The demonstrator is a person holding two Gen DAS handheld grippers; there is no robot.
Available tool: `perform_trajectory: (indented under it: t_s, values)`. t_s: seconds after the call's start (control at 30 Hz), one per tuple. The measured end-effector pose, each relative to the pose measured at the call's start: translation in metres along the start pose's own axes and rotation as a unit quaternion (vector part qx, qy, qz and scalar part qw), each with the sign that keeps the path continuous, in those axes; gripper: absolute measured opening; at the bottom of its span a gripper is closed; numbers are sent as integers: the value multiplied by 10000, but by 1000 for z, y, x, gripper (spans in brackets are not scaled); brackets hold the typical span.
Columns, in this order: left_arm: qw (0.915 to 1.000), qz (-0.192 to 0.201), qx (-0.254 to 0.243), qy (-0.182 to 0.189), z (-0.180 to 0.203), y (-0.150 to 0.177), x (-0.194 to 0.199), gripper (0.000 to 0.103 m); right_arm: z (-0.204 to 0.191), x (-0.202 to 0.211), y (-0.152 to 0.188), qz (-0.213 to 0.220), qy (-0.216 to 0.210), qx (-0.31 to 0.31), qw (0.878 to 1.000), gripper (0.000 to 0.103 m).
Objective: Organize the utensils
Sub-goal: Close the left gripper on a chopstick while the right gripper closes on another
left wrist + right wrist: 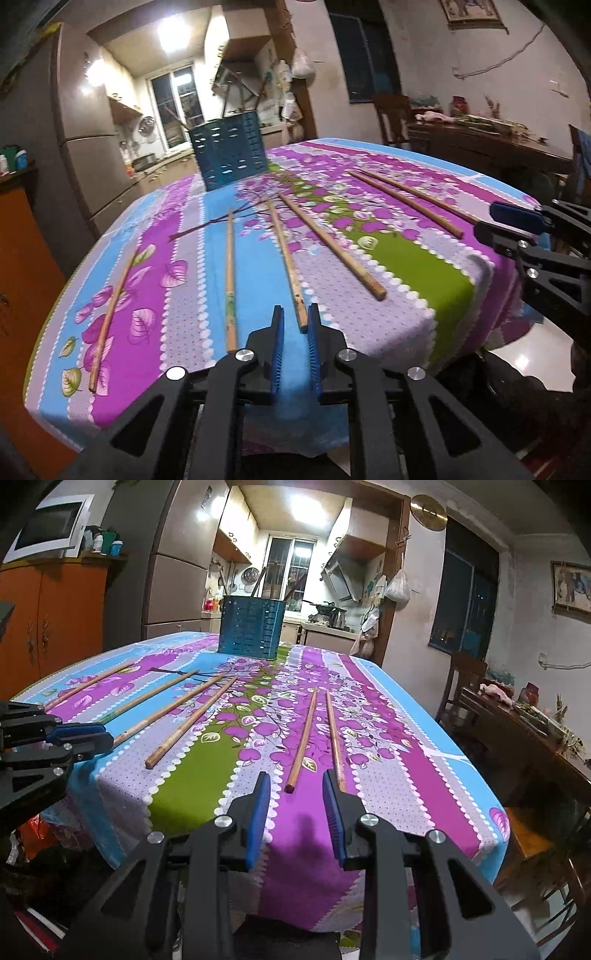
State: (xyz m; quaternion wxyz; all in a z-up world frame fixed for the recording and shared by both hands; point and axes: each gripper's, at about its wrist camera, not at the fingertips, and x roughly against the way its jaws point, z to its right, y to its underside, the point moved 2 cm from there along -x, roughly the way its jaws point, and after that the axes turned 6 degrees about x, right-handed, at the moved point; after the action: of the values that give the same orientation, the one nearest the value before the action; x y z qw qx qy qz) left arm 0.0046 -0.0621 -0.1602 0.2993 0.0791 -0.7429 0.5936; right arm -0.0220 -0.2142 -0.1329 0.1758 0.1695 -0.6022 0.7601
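Beyond the tablecloth (207, 760), blue holder (252, 627) holds dark utensils (275, 579).

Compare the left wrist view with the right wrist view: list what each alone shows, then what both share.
Only the left wrist view: the left gripper head on, its jaws straddling a chopstick end without closing, and the framed picture near the top edge.

Only the right wrist view: the orange cabinet, and the right gripper head on, jaws open before a chopstick pair.

Both: six chopsticks on the floral tablecloth and the blue holder.
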Motion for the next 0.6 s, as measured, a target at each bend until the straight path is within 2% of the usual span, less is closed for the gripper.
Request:
perform_trajectory:
  t_s: [0.07,0.27,0.43,0.6]
  values:
    - [10000,6,11,-34,0,0,-1,24,-1,-3,0,-4,7,21,10000,28]
    - [9999,47,38,-104,0,0,-6,25,-4,-27,-2,-225,134,28,9997,28]
    - [9997,111,138,-176,-1,0,-8,25,-3,-33,-4,-201,244,-67,9995,28]
    - [9995,177,209,-127,-2,0,-11,21,-8,-35,-3,-170,257,-135,9994,18]
